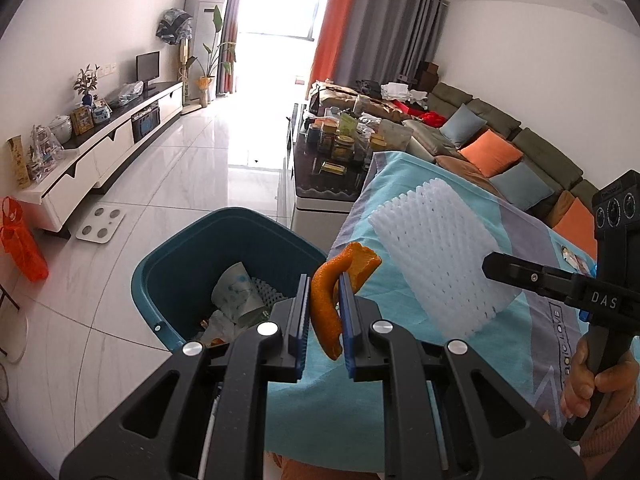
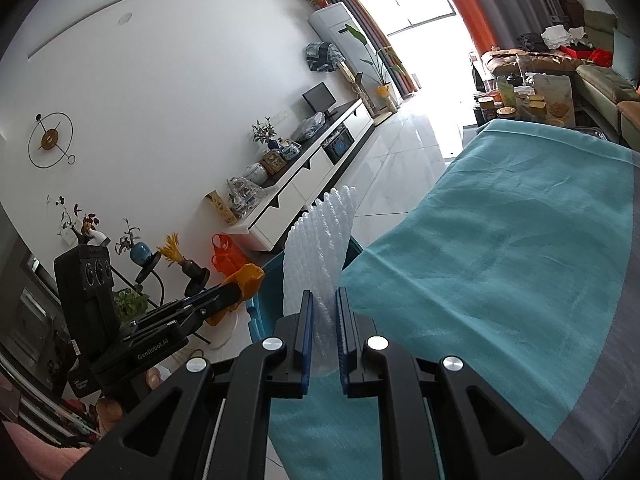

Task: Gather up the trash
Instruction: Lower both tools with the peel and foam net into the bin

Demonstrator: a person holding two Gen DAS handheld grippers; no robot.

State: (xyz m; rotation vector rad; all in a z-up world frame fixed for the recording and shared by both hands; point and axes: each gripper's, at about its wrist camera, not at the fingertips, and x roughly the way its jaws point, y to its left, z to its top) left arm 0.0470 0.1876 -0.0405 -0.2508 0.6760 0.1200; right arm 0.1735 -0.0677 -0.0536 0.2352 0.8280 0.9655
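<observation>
Left gripper (image 1: 324, 312) fingers clamped on orange peel (image 1: 334, 292), near the teal bin (image 1: 160, 276) rim. Right gripper (image 2: 324, 332) fingers clamped on white foam net (image 2: 316, 248) above the cloth-covered worktop (image 2: 500, 240). Risk: early release drops trash outside bin.

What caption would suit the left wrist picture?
Left tool grips orange peel beside the teal bin; right tool holds white foam netting.
</observation>
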